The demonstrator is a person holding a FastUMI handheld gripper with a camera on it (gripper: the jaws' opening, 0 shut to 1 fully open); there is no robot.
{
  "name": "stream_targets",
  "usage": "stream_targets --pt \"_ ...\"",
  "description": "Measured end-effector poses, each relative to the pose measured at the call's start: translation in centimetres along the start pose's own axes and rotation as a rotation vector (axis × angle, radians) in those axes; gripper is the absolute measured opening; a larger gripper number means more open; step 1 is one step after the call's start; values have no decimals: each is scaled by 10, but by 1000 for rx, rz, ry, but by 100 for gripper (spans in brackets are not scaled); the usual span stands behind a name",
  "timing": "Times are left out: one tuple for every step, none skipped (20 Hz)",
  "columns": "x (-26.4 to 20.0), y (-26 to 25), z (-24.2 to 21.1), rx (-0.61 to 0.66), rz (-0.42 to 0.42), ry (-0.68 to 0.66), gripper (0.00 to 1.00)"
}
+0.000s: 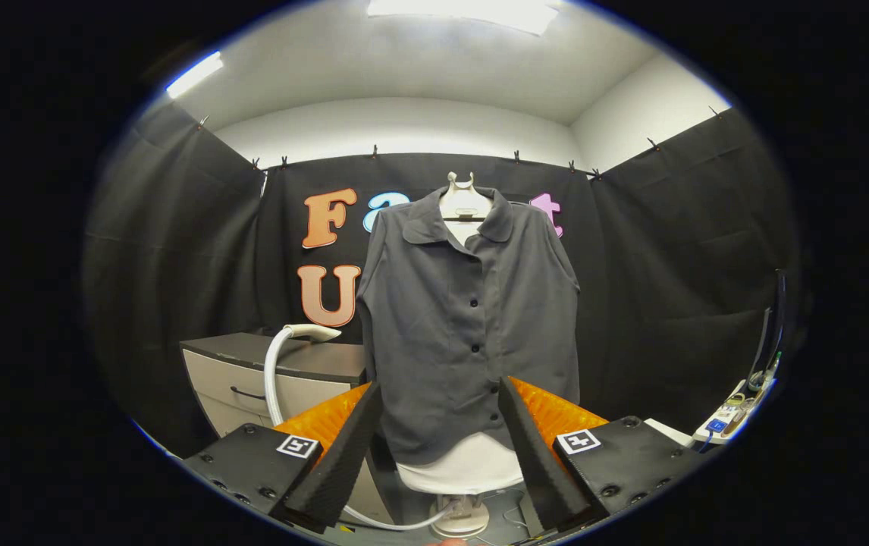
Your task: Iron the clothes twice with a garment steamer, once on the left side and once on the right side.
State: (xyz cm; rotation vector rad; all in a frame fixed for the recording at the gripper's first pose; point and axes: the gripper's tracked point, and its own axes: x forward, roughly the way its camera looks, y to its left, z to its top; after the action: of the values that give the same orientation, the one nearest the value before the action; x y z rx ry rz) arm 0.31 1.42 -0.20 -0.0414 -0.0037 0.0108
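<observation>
Zero passes looked done: gripper (438, 447) gaped wide and empty, steamer (313, 332) lay mid-left beside the shirt (472, 326).

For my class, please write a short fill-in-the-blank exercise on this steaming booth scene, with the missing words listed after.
1. The grey shirt hangs on a white ____ form.
2. The steamer head rests on top of the ____, left of the shirt.
3. The tool holds nothing; its fingers stand ____.
4. A white ____ runs down from the steamer head toward the stand's base.

Missing words: mannequin; cabinet; open; hose
</observation>
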Motion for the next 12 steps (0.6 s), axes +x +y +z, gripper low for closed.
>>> stream_targets --pt "1 1 0 0 2 0 98" --pt "1 2 1 2 1 0 98" --pt "2 3 0 4 2 0 98" --pt "2 4 0 7 4 2 98" --pt "2 7 0 14 13 2 98" --pt "2 11 2 25 21 -5 98" --pt "1 15 8 25 31 -20 98" --pt "-1 19 12 13 37 -37 98" --pt "0 23 14 -9 43 -42 98" --pt "1 28 15 -24 55 -42 98" --pt "3 37 17 -26 71 -38 98" --pt "5 46 20 -17 90 -33 98"
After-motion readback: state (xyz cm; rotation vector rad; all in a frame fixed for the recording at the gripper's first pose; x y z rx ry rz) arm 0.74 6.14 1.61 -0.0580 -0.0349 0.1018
